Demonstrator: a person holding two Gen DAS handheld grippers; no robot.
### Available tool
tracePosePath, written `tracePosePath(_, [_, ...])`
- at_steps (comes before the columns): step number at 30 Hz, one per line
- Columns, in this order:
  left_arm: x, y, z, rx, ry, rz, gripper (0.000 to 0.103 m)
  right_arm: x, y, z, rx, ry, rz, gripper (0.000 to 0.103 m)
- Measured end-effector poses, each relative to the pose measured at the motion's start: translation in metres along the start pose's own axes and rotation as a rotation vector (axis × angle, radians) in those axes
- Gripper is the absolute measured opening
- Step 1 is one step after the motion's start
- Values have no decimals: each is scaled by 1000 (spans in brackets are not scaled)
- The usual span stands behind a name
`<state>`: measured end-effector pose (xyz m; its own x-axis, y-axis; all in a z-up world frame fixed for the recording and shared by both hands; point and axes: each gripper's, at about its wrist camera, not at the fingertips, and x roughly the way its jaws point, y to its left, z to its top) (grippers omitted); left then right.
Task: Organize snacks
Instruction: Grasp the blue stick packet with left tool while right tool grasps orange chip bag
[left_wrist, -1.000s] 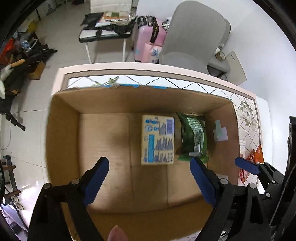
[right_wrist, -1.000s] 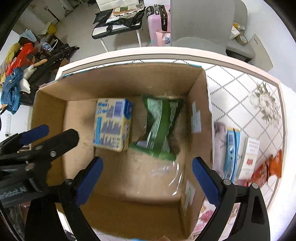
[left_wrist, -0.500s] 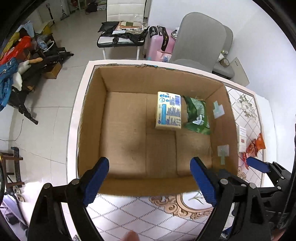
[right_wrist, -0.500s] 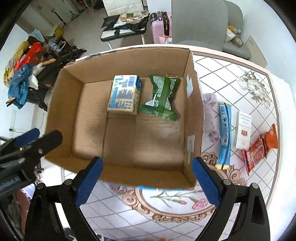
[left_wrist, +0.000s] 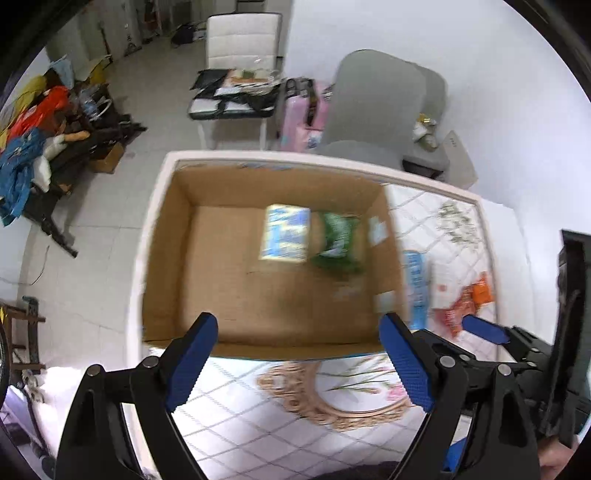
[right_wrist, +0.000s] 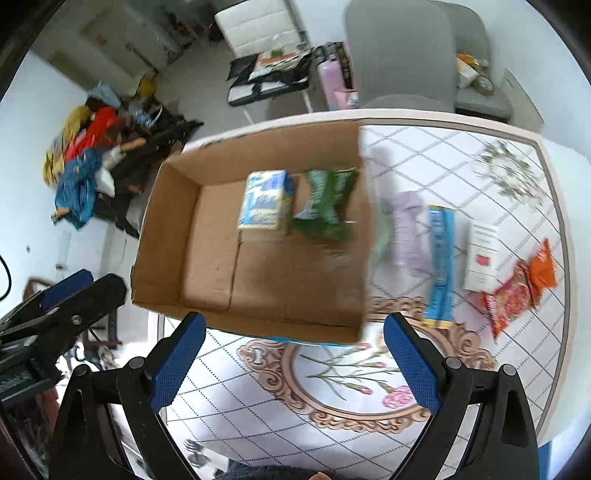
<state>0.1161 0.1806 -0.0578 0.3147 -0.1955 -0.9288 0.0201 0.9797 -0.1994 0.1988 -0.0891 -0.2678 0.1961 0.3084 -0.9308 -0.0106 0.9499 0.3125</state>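
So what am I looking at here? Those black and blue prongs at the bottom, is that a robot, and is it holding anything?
No robot: a person holds a hand tool with two fingers in each hand. Each picture comes from a wide-angle camera on one tool, looking along its blue-padded fingers.

One view shows the left gripper, the other the right gripper. Both stand open with nothing between the fingers.

Below them is a table with a patterned cloth. On it stands an open cardboard box holding a blue and yellow carton and a green bag. Beside the box, still on the cloth, lie a pale purple packet, a long blue packet, a white box and red and orange wrappers.
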Motion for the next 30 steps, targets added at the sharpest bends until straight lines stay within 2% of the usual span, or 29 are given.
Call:
tracePosePath(4, [7,-65,13,60,7,-36,90,-25,-92,0,168,-36,-30,99])
tracePosePath(7, [34,-119,23,110,55,-71,90,-23,-170,-2,311,-20,-82,99])
tracePosePath(9, [66,-160,28,153,113,-88,90,-14,-217,-4,398,-3,-93,99])
tracePosePath(12, [113,-197,34,175,196,-103,90,5,-280,-6,490,31,-107,99])
tracePosePath(16, [172,-227,32,178,297,-62,90,28,-339,0,558,56,-106,99])
tracePosePath(21, [230,-239,30,152,390,-27,89,58,-370,14,566,90,-49,98])
tracePosePath(24, [254,-239,25,131,442,-18,83,77,-372,24,520,113,-46,98])
tracePosePath(26, [267,-238,22,133,462,2,82,90,-370,30,502,148,-49,85])
tracePosePath(27, [276,-237,20,135,476,20,81,95,-370,30,497,165,-50,65])
tracePosePath(28, [283,-237,18,135,485,28,78,100,-371,31,495,177,-60,57])
tracePosePath(30, [297,-235,14,134,515,47,68,100,-373,32,500,161,-47,55])
